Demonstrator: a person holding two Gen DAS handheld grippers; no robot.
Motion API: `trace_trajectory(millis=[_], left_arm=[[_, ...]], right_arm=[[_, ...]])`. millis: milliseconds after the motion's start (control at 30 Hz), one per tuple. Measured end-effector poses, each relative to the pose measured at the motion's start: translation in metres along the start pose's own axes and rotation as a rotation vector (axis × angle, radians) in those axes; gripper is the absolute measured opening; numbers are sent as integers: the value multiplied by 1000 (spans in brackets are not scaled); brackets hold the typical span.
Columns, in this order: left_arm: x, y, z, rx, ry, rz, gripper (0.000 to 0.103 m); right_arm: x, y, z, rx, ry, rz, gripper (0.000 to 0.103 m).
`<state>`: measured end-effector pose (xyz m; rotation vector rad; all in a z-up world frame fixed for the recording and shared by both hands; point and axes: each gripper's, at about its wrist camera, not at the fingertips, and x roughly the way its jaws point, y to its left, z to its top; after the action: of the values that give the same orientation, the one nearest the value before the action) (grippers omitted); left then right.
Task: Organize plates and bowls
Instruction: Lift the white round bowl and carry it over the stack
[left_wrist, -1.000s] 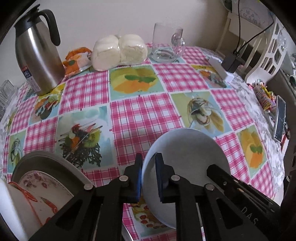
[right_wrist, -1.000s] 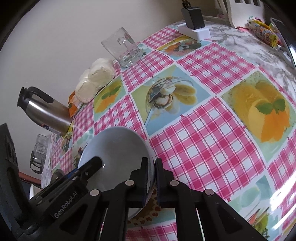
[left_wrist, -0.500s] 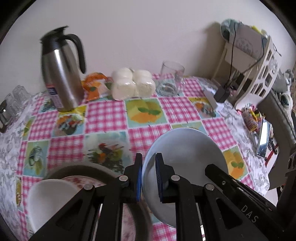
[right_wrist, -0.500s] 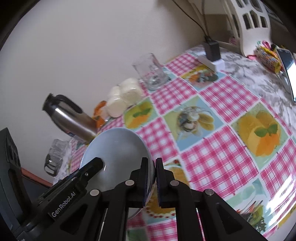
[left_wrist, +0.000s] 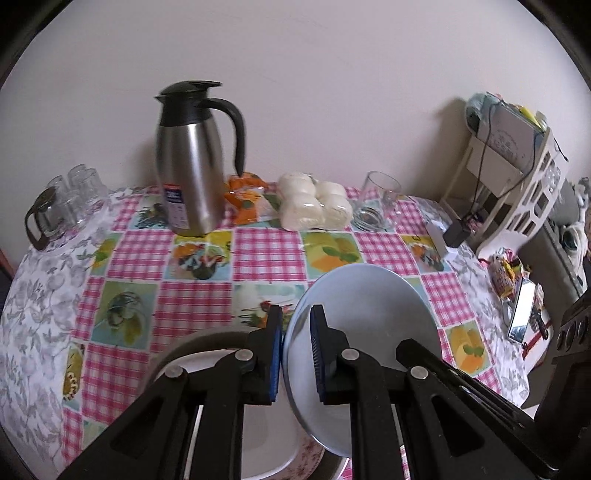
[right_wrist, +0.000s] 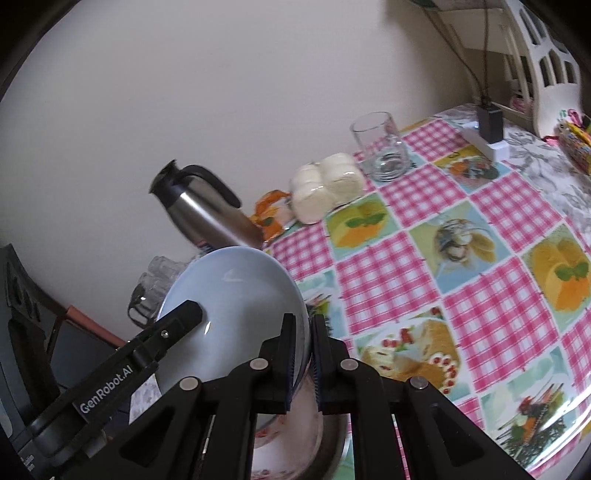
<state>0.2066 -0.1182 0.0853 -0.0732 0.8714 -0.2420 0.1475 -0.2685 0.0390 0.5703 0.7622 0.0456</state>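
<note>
A pale blue plate (left_wrist: 364, 317) hangs tilted above the table, held by opposite rims. My left gripper (left_wrist: 296, 323) is shut on its left rim. My right gripper (right_wrist: 303, 326) is shut on the plate (right_wrist: 236, 291) at its right rim. In the left wrist view a finger of the right gripper (left_wrist: 454, 373) crosses the plate from the lower right. Under the plate sits a grey metal dish (left_wrist: 192, 341) holding white and floral crockery (right_wrist: 295, 424), mostly hidden by the grippers.
A steel thermos jug (left_wrist: 192, 166), an orange packet (left_wrist: 245, 199), wrapped white buns (left_wrist: 314, 205) and a glass mug (left_wrist: 376, 203) line the wall side of the checked tablecloth (left_wrist: 266, 251). Glasses (left_wrist: 70, 201) stand far left. A charger (left_wrist: 456, 232), phone (left_wrist: 522, 310) and white rack (left_wrist: 528, 184) are on the right.
Both grippers have risen with the blue plate still held between them. The table has dropped away, so more wall and tabletop show. The dish stack has slid under the left gripper.
</note>
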Motion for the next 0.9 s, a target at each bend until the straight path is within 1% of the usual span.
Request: trace_trajectory(millis=[133, 400, 500, 767, 900], left_arm=[[-10, 13, -2, -17, -11, 21, 14], [-20, 41, -10, -73, -7, 33, 14], [-22, 49, -13, -87, -5, 45, 14], [-21, 76, -24, -142, 24, 47, 14], [-15, 86, -31, -170, 62, 42, 14]], right_arm=[[3, 17, -4, -23, 11, 16, 10], [9, 37, -13, -52, 39, 45, 10], [12, 47, -18, -75, 51, 49, 11], [22, 63, -31, -108, 95, 55, 11], [28, 71, -37, -139, 117, 44, 12]])
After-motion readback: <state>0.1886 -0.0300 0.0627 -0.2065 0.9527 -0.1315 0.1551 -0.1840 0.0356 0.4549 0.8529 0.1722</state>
